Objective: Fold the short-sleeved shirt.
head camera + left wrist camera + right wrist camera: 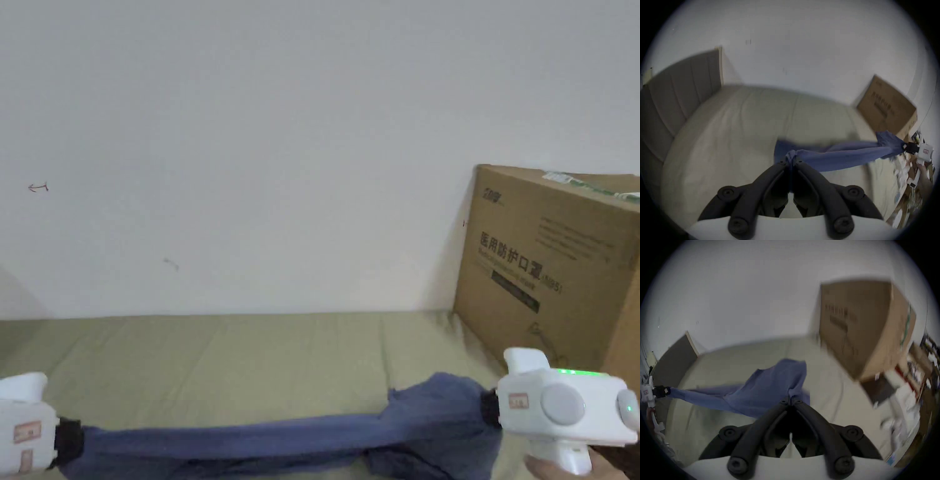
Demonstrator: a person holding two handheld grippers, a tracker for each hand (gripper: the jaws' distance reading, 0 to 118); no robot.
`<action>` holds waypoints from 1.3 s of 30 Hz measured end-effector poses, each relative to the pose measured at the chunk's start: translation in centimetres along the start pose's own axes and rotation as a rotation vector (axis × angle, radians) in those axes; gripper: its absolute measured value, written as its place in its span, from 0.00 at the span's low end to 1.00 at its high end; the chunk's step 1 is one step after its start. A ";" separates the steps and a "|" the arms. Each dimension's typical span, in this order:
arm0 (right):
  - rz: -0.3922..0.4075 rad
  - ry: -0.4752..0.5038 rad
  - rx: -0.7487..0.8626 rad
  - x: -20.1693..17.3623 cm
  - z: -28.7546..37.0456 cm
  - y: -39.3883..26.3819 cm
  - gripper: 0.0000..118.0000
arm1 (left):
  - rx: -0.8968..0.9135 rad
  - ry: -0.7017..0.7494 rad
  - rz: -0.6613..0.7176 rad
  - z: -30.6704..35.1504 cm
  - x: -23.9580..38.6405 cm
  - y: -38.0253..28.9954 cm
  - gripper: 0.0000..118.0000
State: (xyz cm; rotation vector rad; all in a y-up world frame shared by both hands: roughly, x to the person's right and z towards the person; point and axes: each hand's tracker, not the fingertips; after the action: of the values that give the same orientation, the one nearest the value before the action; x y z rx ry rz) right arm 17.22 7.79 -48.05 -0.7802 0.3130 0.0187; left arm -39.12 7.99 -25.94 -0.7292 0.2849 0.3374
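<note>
Head view: the blue shirt [262,440] hangs stretched in a band above the bed [219,356], between the left gripper [69,442] and the right gripper [490,409]. Each gripper's fingers are clamped together on a bunched end of it. A box [550,262] stands near the right end.

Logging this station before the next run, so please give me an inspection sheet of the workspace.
Surface: pale green sheet, creased, bare beyond the shirt.
Job's things: blue shirt stretched between both tools, bunched into a band, not yet folded.
Clutter: cardboard box on the sheet's right side, against the wall.
Grippers: left tool shut on the shirt; right tool shut on the shirt.
Cables: nothing seen.
Surroundings: white wall; grey padded panel at left; blurred items at right.
</note>
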 end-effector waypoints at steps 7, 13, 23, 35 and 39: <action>-0.102 0.061 -0.258 6.0 2.4 -19.7 0.00 | -0.205 -0.028 -0.066 1.9 -4.8 -16.9 0.02; -0.118 0.112 -0.262 8.7 10.9 -29.0 0.00 | -0.206 -0.066 -0.062 9.6 -6.0 -25.8 0.02; 0.134 0.056 -0.302 8.3 17.2 -33.5 0.00 | -0.191 -0.085 -0.047 15.0 -5.9 -30.2 0.02; 0.081 0.022 -0.260 8.1 19.0 -33.5 0.95 | -0.222 -0.148 -0.017 17.2 -5.9 -29.2 0.50; -0.029 0.069 -0.131 7.4 21.9 -31.7 0.96 | -0.120 -0.192 0.000 20.7 -5.8 -27.6 0.97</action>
State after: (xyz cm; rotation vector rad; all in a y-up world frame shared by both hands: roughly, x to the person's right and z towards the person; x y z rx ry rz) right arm 34.41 -0.33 -13.67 -0.9167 0.3687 -0.0153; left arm -30.66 1.90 7.46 -0.8083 0.0838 0.4242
